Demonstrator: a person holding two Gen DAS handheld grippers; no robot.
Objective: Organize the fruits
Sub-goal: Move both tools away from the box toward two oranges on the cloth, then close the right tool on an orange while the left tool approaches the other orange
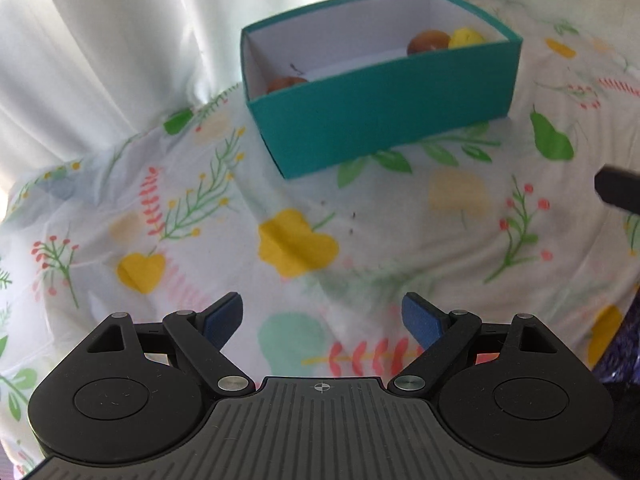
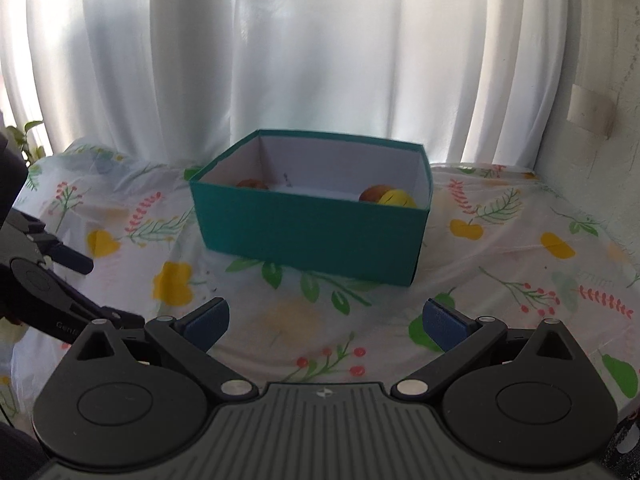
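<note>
Left wrist view: left gripper (image 1: 322,318), blue-padded, jaws spread wide and holding nothing, hovering low over the white floral-printed tablecloth (image 1: 400,216). Ahead and slightly right, well apart from the fingertips, an open teal cardboard box with white interior (image 1: 384,116). Inside: a reddish-brown round fruit (image 1: 428,41) touching a yellow fruit (image 1: 466,37) at the far right corner, and another reddish fruit with a stem (image 1: 286,82) tucked against the near left wall. No loose fruit visible on the cloth; yellow and green shapes there only printed. At the right edge, a dark tip (image 1: 618,192), probably the other gripper.

Right wrist view: right gripper (image 2: 326,322) likewise spread open and empty, above the cloth, facing the same teal box straight ahead and near but not touching. Same three fruits peeking over the near wall. Left gripper's black body at the left edge.

Judging by this, sorting apparently close to done or between picks. For any further pick: approach from above the rim, descend inside clear of the walls, close gently around the fruit's widest part, avoid nudging the light box.
</note>
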